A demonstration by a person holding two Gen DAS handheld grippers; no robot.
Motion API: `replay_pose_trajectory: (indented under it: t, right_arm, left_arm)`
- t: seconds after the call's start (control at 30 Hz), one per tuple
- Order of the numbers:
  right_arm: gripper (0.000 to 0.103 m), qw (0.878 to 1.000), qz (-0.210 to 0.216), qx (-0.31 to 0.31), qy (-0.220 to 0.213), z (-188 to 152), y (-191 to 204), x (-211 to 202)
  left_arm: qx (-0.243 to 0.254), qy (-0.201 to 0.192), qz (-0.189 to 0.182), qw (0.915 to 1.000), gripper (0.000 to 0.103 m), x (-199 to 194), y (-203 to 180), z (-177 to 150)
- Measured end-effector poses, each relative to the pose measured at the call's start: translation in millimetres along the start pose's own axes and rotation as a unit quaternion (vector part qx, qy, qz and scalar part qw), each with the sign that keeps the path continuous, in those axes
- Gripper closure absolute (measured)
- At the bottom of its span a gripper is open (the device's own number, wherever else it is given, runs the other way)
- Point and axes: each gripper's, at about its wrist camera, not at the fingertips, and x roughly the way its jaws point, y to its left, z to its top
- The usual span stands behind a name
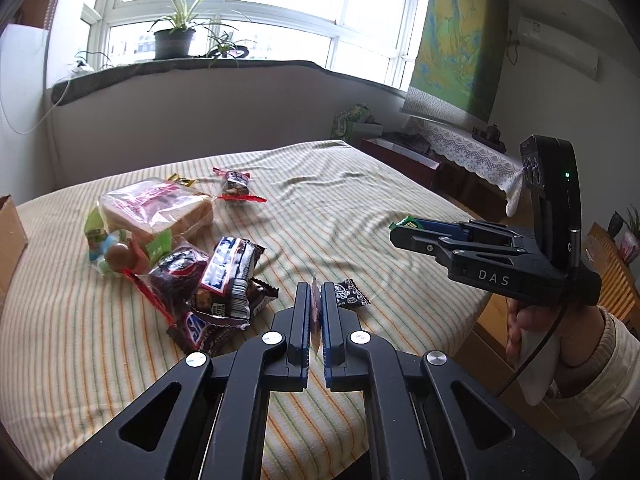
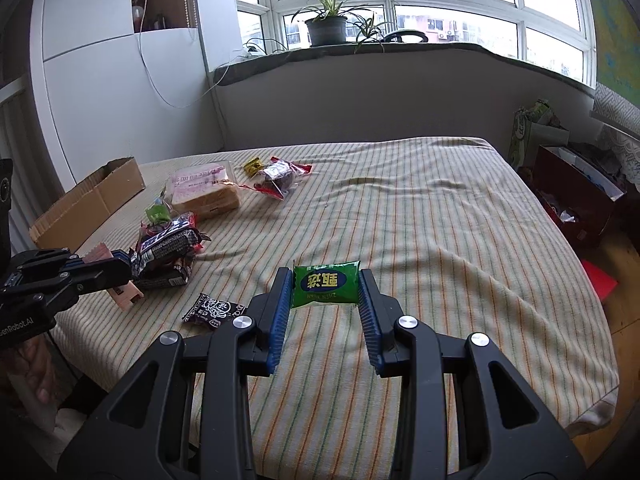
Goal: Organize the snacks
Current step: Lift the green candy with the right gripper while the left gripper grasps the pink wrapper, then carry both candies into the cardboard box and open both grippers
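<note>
My left gripper (image 1: 316, 312) pinched a thin pink foil packet (image 2: 120, 284) edge-on; my right gripper (image 2: 326, 288) held a green plastic snack pouch (image 2: 325, 283), both well right of the brown cardboard box (image 2: 86, 204). Risk: pink pkt could slip w/ so little edge gripped.

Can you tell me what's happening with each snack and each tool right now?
Left tool: shut on a thin pink packet.
Right tool: shut on the green packet, held above the bed.
Black packet: lying flat on the striped sheet.
Bread bag: sealed, lying flat.
Cardboard box: open.
</note>
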Motion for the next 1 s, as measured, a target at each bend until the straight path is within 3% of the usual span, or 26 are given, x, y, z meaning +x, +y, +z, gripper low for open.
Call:
replay_pose_trajectory:
  t: [0.27,0.5,0.67,0.83,1.0]
  right_arm:
    - [0.069,1.000,-0.009,-0.005,-0.008,22.1,21.5,-8.6]
    - [0.069,0.999,0.029,-0.035,-0.030,62.8,100.7,-1.0]
    - [0.069,0.993,0.087,-0.067,-0.037,88.1,182.8,17.0]
    - [0.069,0.982,0.145,-0.112,-0.039,104.3,263.3,32.4]
    - [0.069,0.972,0.183,-0.142,-0.038,111.7,317.4,43.3]
  left_arm:
    - [-0.024,-0.034,0.018,0.9990,0.099,-33.3,22.0,17.5]
    - [-0.060,-0.090,0.068,0.9918,0.099,-96.0,82.0,22.2]
    - [-0.091,-0.127,0.127,0.9795,0.099,-153.8,140.6,16.2]
    - [-0.129,-0.164,0.197,0.9580,0.099,-210.6,194.9,3.9]
    - [-0.150,-0.179,0.235,0.9436,0.099,-236.9,222.0,-7.2]
